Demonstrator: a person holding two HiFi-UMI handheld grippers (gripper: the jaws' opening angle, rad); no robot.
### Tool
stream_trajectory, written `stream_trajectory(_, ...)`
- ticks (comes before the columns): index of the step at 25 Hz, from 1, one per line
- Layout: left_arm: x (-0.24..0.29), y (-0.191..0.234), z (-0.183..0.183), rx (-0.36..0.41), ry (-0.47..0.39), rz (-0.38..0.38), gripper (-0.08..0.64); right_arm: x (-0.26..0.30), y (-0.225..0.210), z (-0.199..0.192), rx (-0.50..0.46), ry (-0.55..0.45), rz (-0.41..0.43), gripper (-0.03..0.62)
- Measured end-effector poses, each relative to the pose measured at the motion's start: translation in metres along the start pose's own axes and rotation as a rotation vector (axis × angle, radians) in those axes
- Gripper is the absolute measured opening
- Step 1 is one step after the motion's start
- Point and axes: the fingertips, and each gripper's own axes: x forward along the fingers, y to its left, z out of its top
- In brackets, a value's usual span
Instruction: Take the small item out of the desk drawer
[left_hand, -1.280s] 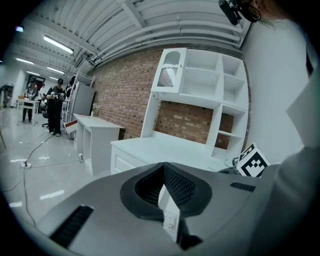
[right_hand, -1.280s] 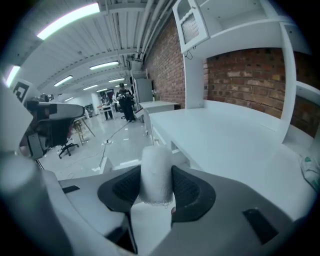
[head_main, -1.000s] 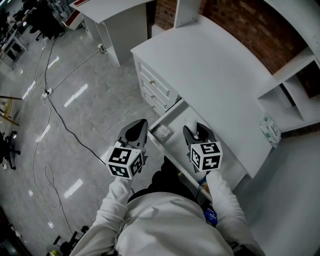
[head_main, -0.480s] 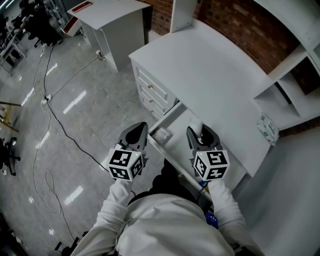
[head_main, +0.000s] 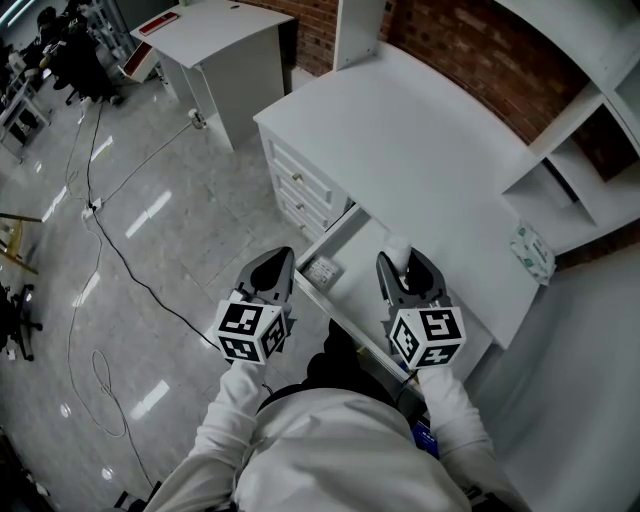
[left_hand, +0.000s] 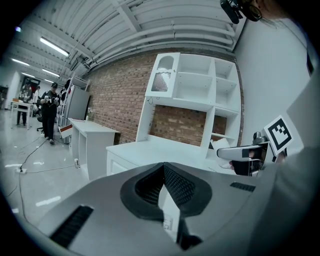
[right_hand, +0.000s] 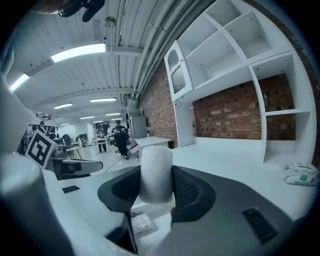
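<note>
Foam roll (right_hand: 156, 172) in right gripper (head_main: 405, 268), above drawer (head_main: 347, 287) (card (head_main: 322, 268) inside)

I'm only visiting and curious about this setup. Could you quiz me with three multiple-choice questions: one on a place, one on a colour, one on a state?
1. Where is the white foam roll?
A. on the floor
B. between the right gripper's jaws
C. on a shelf

2. What colour is the desk?
A. white
B. black
C. green

3. How is the drawer?
A. shut
B. taken right out
C. pulled open

Answers:
1. B: the right gripper view shows both jaws pressing on it.
2. A: its top and fronts are white.
3. C: the head view looks into its inside.
</note>
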Motion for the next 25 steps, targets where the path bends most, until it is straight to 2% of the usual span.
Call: stream_trajectory(25,-0.004,-0.015,0.002,0.019,-0.007,-0.018,0.018,-0.034,-0.012,0.030,0.029,-0.135,-0.055,0.201)
